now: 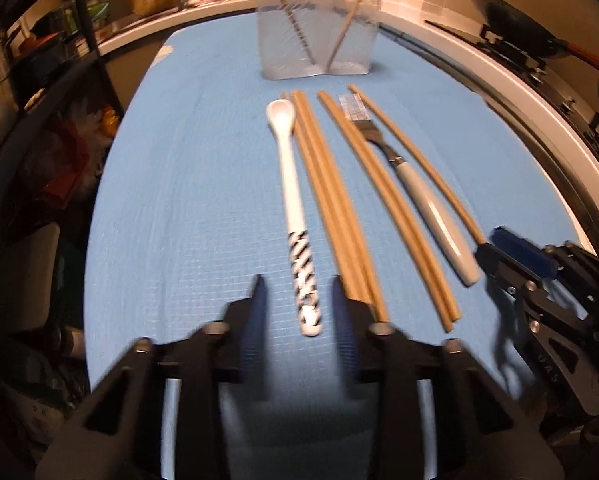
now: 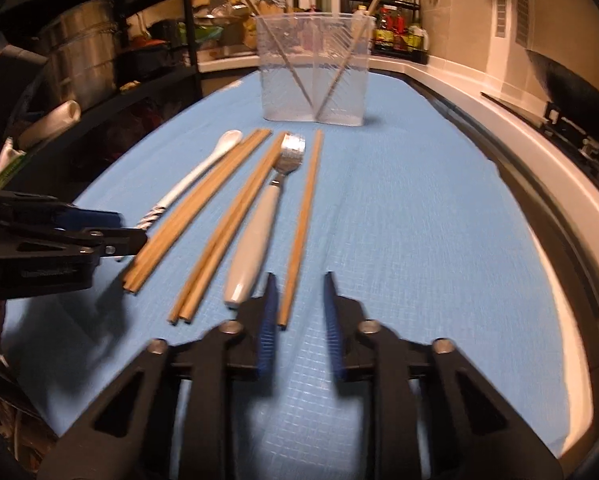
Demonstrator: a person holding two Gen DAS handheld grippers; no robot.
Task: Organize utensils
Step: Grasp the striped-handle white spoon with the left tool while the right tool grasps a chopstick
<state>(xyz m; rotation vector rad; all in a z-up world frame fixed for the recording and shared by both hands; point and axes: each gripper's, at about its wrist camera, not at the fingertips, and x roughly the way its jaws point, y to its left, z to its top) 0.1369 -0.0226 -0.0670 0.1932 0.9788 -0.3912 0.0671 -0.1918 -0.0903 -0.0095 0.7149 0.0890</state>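
Observation:
On the blue cloth (image 1: 179,200) lie a white spoon (image 1: 289,184) with a black-striped handle, several wooden chopsticks (image 1: 327,208) and a pale-handled fork (image 1: 431,208). My left gripper (image 1: 298,280) is open, its fingers either side of the spoon's handle end without touching it. My right gripper (image 2: 299,278) is open too. The near end of the single rightmost chopstick (image 2: 305,208) lies between its fingers, close to the left pad. The fork (image 2: 255,236) lies just left of it. A clear container (image 2: 313,76) at the far end holds two chopsticks.
A black shelf rack (image 2: 159,40) with a steel pot (image 2: 79,48) stands left of the table. A wok (image 1: 515,28) sits on the stove to the right. A spice rack (image 2: 395,28) is behind the container. A white counter edge (image 2: 539,184) curves along the right.

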